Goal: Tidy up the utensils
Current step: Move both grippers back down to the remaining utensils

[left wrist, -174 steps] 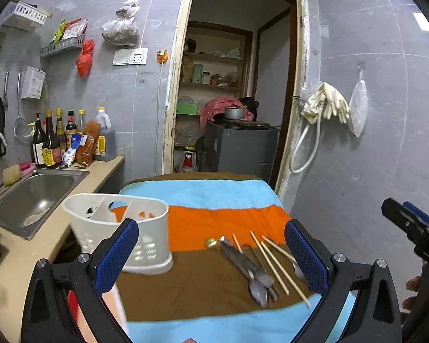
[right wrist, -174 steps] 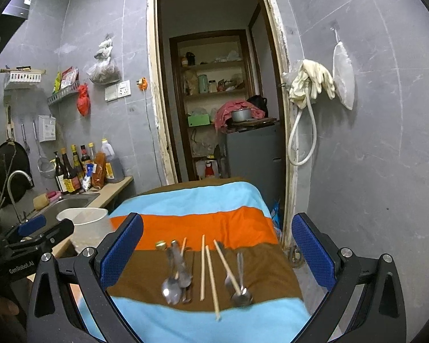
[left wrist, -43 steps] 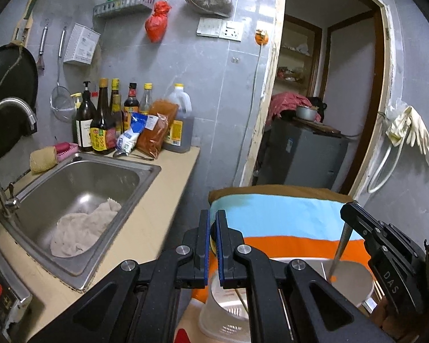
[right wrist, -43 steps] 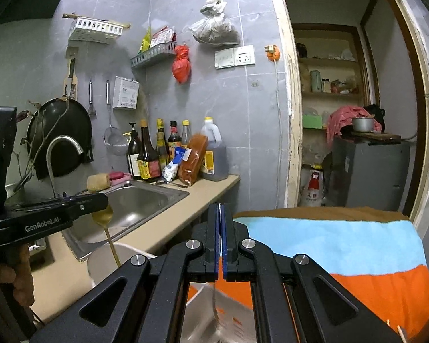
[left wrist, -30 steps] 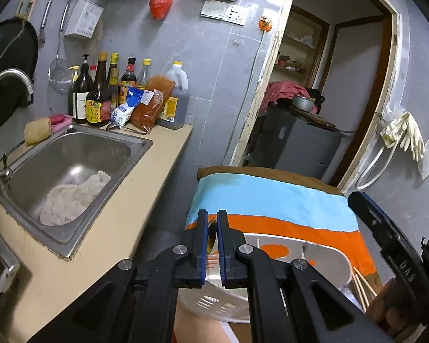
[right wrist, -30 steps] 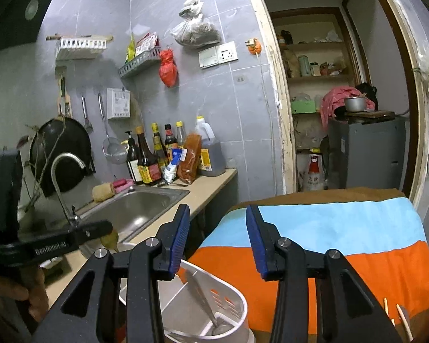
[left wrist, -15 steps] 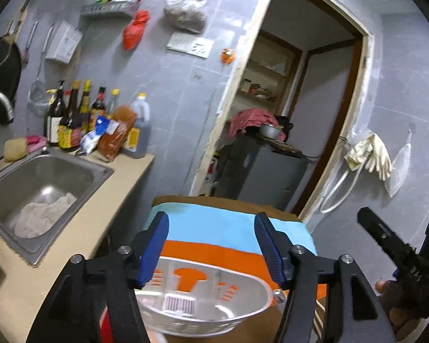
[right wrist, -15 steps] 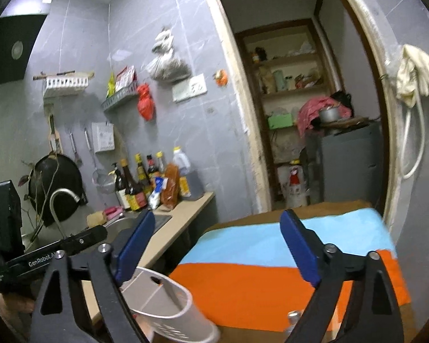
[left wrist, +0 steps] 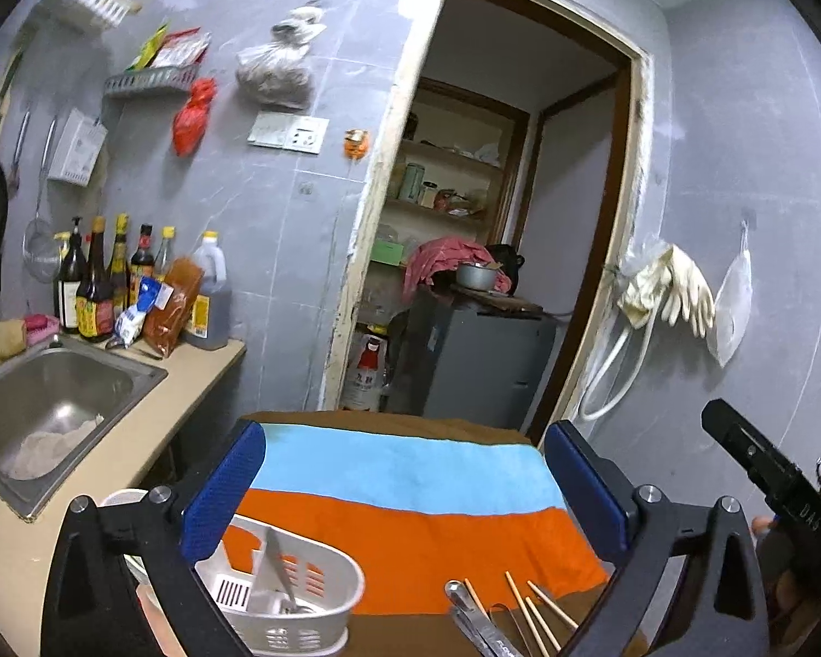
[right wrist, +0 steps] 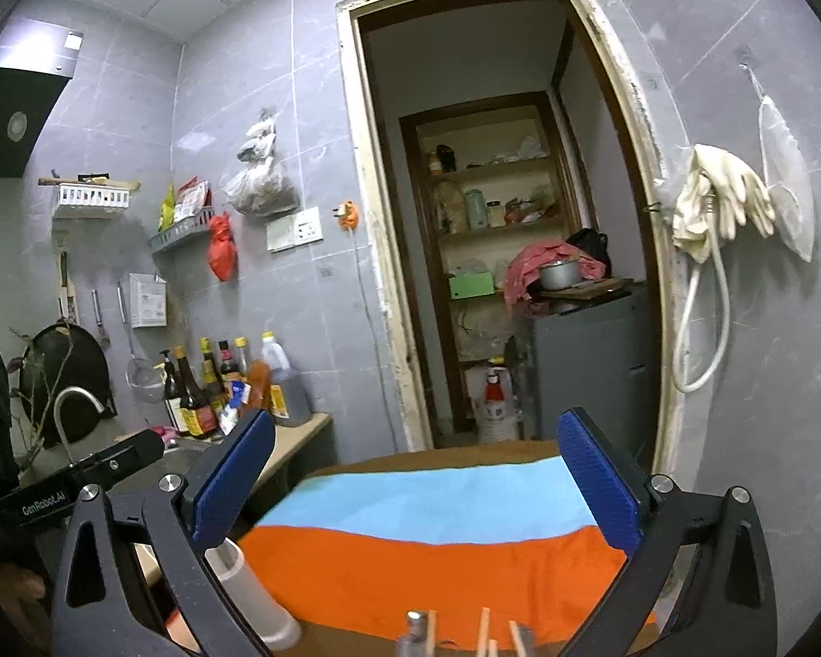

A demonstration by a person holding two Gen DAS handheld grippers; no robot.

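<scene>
While both grippers (left wrist: 405, 484) (right wrist: 418, 473) have just spread empty, the white caddy (left wrist: 301, 602) holds utensils (left wrist: 273, 575).

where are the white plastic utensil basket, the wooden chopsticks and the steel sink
white plastic utensil basket (left wrist: 323, 583): left wrist view, right rim
wooden chopsticks (left wrist: 533, 621): left wrist view, mid-shaft
steel sink (left wrist: 55, 388): left wrist view, bare basin wall

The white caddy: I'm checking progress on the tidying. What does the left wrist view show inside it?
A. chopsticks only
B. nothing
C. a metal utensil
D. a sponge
C: a metal utensil stands leaning inside the white caddy, while the chopsticks lie outside it on the striped cloth.
</scene>
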